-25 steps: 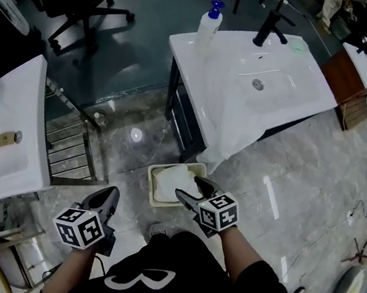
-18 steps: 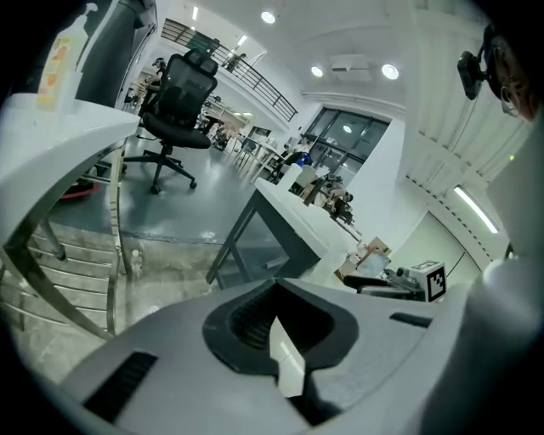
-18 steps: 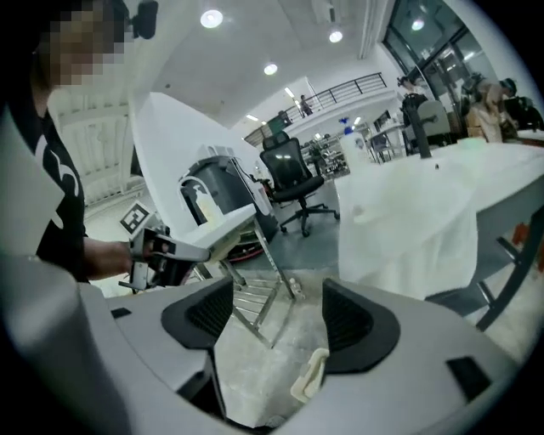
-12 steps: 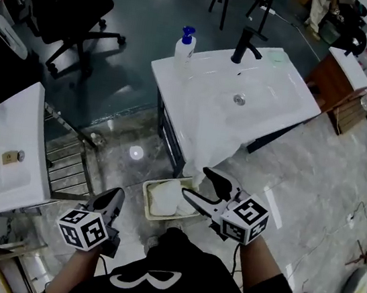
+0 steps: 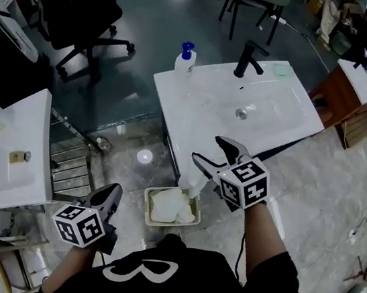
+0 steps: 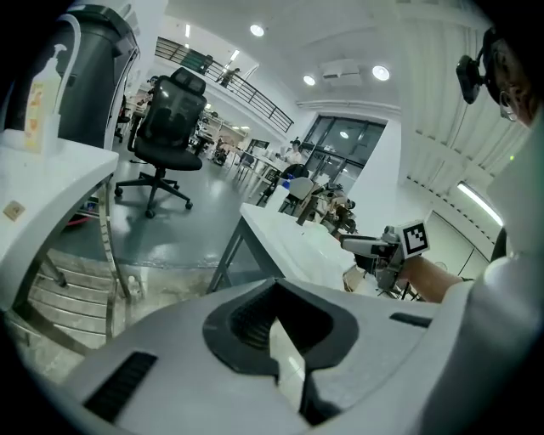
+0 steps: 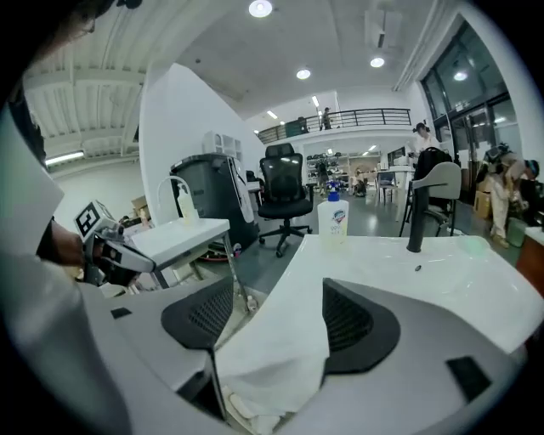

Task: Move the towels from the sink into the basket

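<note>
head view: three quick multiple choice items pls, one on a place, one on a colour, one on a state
1. Where does the basket stand?
A. on the sink counter
B. on the floor in front of the sink
C. on the black chair

2. What colour is the pump on the soap bottle?
A. blue
B. red
C. green

3. How do the jaws of the right gripper stand?
A. shut on a towel
B. shut, empty
C. apart

Answers:
1. B: it sits on the floor below the front edge of the sink, with white towels in it.
2. A: the pump head is blue above a white bottle.
3. C: the two jaws are spread wide, and neither presses on anything.
</note>
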Motion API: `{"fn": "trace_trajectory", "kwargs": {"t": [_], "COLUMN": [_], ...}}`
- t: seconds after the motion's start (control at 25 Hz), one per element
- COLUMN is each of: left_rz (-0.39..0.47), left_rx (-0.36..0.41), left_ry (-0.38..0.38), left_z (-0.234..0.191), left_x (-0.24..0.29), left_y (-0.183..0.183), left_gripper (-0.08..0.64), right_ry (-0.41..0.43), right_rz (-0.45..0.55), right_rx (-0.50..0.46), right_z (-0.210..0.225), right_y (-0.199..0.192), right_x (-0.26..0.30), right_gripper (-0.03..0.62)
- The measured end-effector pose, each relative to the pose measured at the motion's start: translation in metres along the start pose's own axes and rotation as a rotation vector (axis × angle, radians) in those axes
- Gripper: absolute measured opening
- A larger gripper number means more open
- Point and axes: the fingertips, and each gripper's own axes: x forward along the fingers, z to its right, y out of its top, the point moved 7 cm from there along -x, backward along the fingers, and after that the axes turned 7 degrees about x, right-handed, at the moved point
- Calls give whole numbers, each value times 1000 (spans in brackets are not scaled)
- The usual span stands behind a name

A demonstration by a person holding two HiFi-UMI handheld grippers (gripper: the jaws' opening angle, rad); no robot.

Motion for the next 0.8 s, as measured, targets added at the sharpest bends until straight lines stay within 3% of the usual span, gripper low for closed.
{"fn": "trace_trajectory", "kwargs": {"t": [0.4,0.68,0.8], "left_rz": [18,50,55], "left_rx": [-12,-26,-13], "left_ry": [55,61,68], "left_z": [-11,-14,-14], "left_x": [18,33,38], "left_y": [7,4,2], "left_gripper": [6,6,5], "right_ry": [-3,-23,-14], "right_rz": [-224,-380,-394], "right_rx": [-49,-60,-3], "right_z": [40,55,59], "right_y": [-7,-28,-38], "right_x": [66,96,104], "right_gripper": [373,377,376]}}
